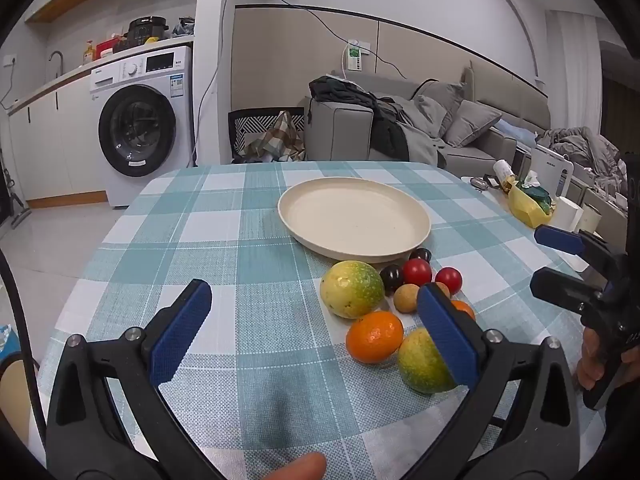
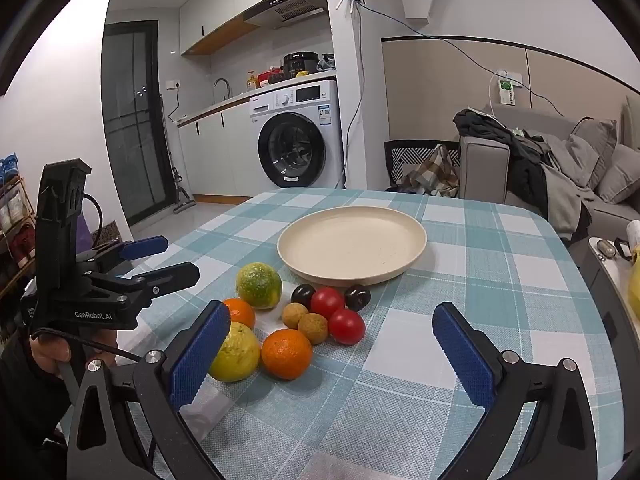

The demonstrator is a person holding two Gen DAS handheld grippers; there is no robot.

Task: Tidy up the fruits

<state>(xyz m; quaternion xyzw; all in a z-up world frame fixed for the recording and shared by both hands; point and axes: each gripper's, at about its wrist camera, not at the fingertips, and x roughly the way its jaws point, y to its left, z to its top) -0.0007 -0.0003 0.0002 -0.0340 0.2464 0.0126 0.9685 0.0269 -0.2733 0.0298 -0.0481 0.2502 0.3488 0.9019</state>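
An empty cream plate (image 1: pixel 354 216) (image 2: pixel 352 245) sits on the checked table. In front of it lies a cluster of fruit: two yellow-green round fruits (image 1: pixel 351 289) (image 2: pixel 259 285), (image 1: pixel 422 362) (image 2: pixel 237 352), two oranges (image 1: pixel 374 336) (image 2: pixel 286 353), two red tomatoes (image 1: pixel 417 272) (image 2: pixel 346 326), two dark plums (image 2: pixel 357 297) and two small brown longans (image 2: pixel 312 328). My left gripper (image 1: pixel 314 332) is open and empty, left of the cluster; it shows at the left of the right wrist view (image 2: pixel 164 258). My right gripper (image 2: pixel 332 356) is open and empty, just before the fruit; it shows at the right edge of the left wrist view (image 1: pixel 558 260).
The table carries a teal-and-white checked cloth (image 1: pixel 240 240). A side table to the right holds a yellow bag (image 1: pixel 528 204), cups and a white kettle (image 1: pixel 550 170). A washing machine (image 1: pixel 144 120), a chair and a grey sofa (image 1: pixel 460 128) stand beyond the far edge.
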